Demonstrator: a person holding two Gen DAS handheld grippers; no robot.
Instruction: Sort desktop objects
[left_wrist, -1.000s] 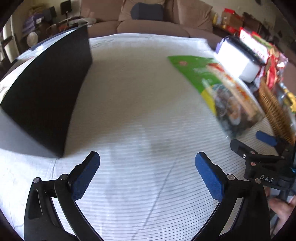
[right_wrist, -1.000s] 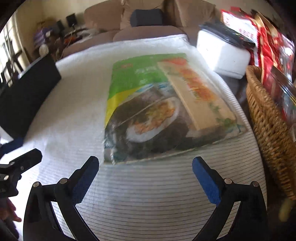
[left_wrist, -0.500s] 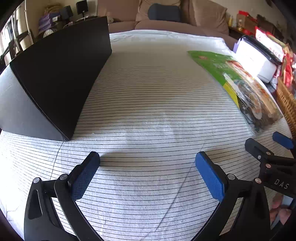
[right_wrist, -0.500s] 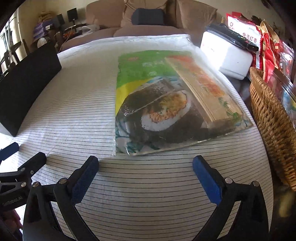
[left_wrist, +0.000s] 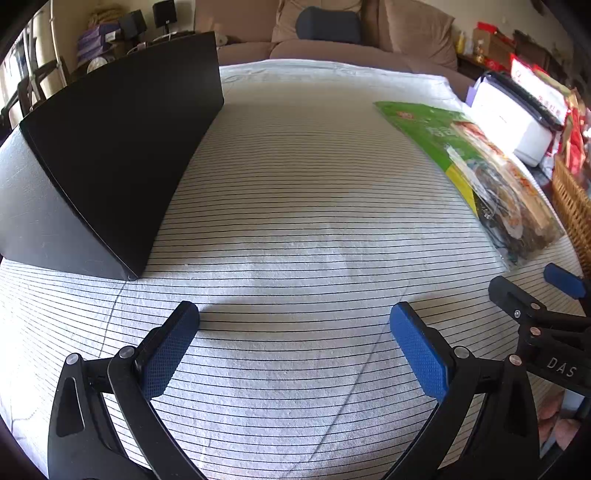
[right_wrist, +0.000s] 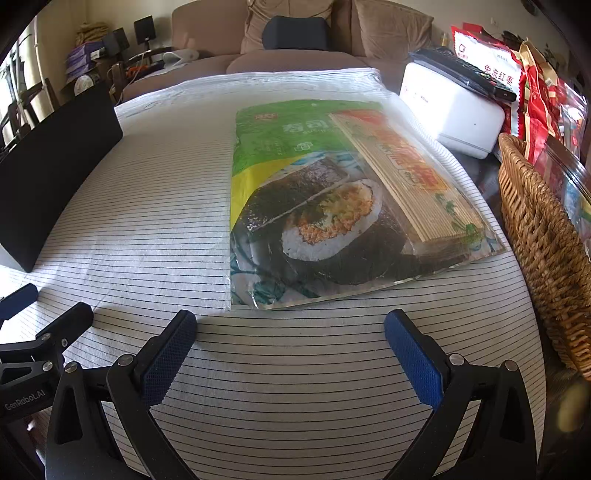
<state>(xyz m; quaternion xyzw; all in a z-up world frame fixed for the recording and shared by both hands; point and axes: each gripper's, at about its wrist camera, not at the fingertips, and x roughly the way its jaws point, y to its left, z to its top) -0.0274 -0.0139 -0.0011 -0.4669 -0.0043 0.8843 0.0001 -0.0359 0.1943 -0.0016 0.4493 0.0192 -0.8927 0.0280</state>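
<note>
Striped cloth covered the tabletop (right_wrist: 155, 206); the sushi-kit packet (right_wrist: 332, 206) lay flat just ahead of the right tongs (right_wrist: 290, 354). Both views had steadied (earlier blur gone). Left tongs (left_wrist: 293, 345) and right gaped empty, suggesting the approach had settled.

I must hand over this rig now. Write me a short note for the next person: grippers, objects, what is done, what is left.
Left gripper: open, empty, over the striped cloth.
Right gripper: open, empty, just short of the sushi seaweed pack.
The pack lies flat on the cloth; black box at the left, wicker basket at the right.
Done: nothing visibly sorted.
Left: probably grasp the pack and put it away.
</note>
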